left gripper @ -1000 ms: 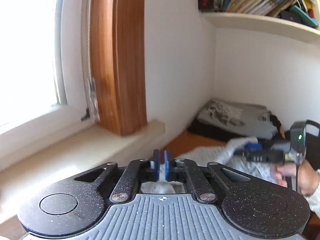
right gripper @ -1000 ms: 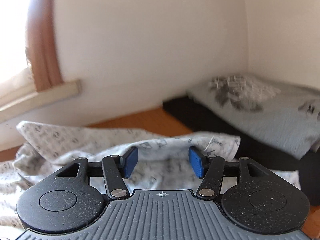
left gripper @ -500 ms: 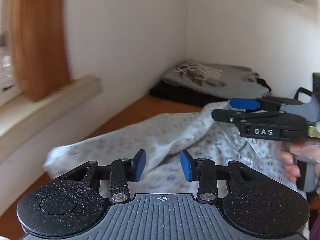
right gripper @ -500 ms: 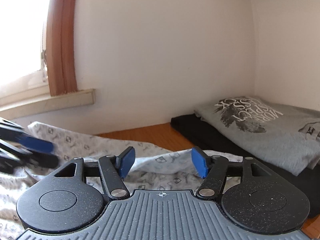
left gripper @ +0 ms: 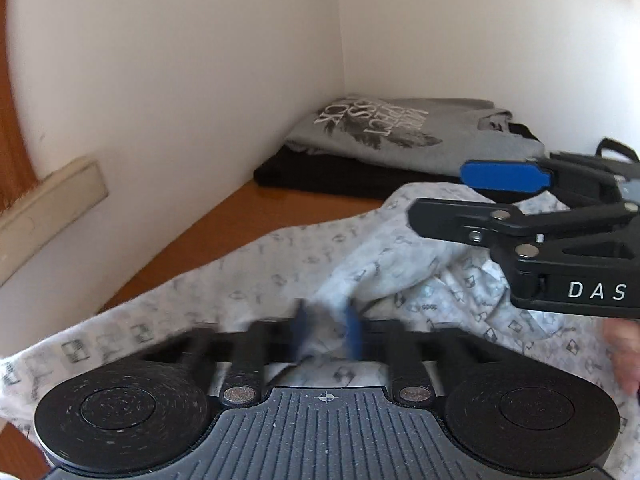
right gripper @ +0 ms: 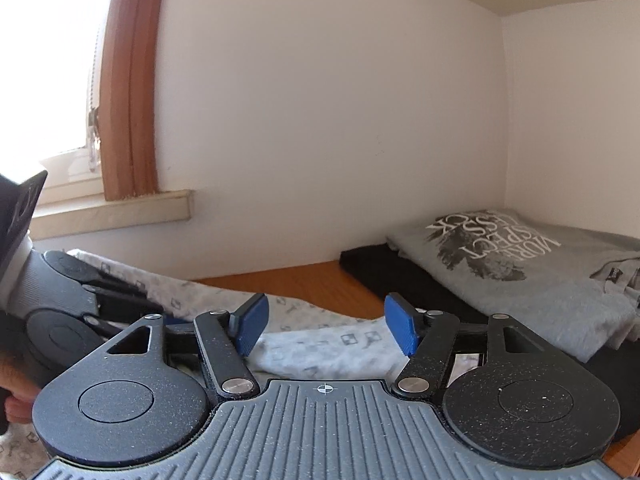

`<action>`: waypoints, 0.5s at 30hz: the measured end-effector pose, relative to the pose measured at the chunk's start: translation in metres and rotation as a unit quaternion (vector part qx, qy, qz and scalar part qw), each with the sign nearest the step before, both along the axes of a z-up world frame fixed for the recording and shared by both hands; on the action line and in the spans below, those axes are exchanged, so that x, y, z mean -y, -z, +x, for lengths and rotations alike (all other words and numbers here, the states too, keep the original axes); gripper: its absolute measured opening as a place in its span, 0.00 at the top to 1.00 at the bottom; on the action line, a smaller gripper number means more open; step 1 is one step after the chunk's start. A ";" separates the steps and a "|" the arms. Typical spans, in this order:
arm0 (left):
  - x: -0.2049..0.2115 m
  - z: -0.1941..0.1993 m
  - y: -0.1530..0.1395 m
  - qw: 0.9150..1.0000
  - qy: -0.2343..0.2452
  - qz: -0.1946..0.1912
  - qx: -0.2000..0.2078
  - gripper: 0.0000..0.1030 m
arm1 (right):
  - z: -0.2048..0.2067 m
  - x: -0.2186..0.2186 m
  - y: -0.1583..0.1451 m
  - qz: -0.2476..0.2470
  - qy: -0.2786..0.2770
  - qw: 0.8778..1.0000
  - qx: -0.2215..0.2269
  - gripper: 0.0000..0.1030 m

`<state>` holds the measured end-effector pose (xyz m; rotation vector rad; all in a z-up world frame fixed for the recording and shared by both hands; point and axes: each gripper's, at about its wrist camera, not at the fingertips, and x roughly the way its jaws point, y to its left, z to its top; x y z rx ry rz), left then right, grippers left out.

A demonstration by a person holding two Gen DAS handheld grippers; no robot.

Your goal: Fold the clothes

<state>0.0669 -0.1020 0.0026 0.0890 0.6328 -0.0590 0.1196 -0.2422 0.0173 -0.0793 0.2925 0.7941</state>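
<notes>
- Since half a second ago the left tool [left gripper: 328,334] has narrowed its blue fingers [left gripper: 353,332] from wide apart to a small gap with a ridge of the patterned shirt [left gripper: 256,280] between them (they are blurred, so I cannot tell whether they already pinch the cloth).
- The right tool [right gripper: 324,330] has hardly shifted; its blue fingers [right gripper: 251,330] stand wide apart and grip nothing, with the shirt's [right gripper: 328,344] edge lying just beyond them.
- In the left wrist view the right tool [left gripper: 472,196] reaches in from the right side, one finger above the other, over the raised fold of the shirt.
- The shirt lies crumpled across the near part of the wooden desk [left gripper: 256,216], running along the wall edge under the window sill [right gripper: 116,214].
- A folded grey T-shirt [right gripper: 520,276] with a printed front sits on a folded black garment [right gripper: 384,276] in the far corner of the desk, apart from the patterned shirt.
</notes>
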 end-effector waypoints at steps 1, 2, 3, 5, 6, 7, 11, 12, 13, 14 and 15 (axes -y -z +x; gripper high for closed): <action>-0.004 -0.003 -0.004 1.000 -0.006 -0.004 0.006 0.97 | 0.000 0.000 0.000 -0.001 0.002 1.000 -0.001 0.37; -0.008 -0.009 -0.010 1.000 -0.011 -0.005 0.017 0.97 | 0.001 -0.001 0.000 -0.001 0.005 1.000 -0.001 0.37; -0.012 -0.017 -0.019 0.999 -0.021 -0.003 0.032 0.97 | 0.000 0.000 -0.001 0.000 0.011 1.000 0.001 0.38; -0.024 -0.035 -0.038 0.998 -0.037 -0.004 0.057 0.97 | -0.001 0.001 -0.001 0.002 0.022 1.000 0.006 0.38; -0.032 -0.046 -0.049 0.997 -0.045 -0.008 0.069 0.97 | -0.002 0.001 -0.001 0.002 0.026 1.000 0.009 0.38; -0.039 -0.060 -0.060 0.995 -0.050 -0.012 0.080 0.97 | -0.002 0.001 -0.001 0.001 0.030 0.999 0.013 0.38; -0.069 -0.117 -0.101 0.990 -0.072 -0.012 0.123 0.97 | -0.003 -0.009 0.000 -0.027 0.030 0.999 0.017 0.38; -0.079 -0.133 -0.110 0.988 -0.082 -0.010 0.131 0.97 | -0.002 -0.012 0.000 -0.038 0.027 0.999 0.016 0.38; -0.088 -0.148 -0.118 0.986 -0.092 -0.009 0.140 0.97 | -0.001 -0.016 0.000 -0.049 0.025 0.998 0.015 0.38; -0.098 -0.163 -0.123 0.984 -0.104 -0.009 0.144 0.97 | -0.001 -0.019 0.001 -0.058 0.023 0.998 0.015 0.38; -0.109 -0.179 -0.128 0.982 -0.116 -0.009 0.148 0.97 | -0.002 -0.020 0.001 -0.063 0.022 0.998 0.016 0.38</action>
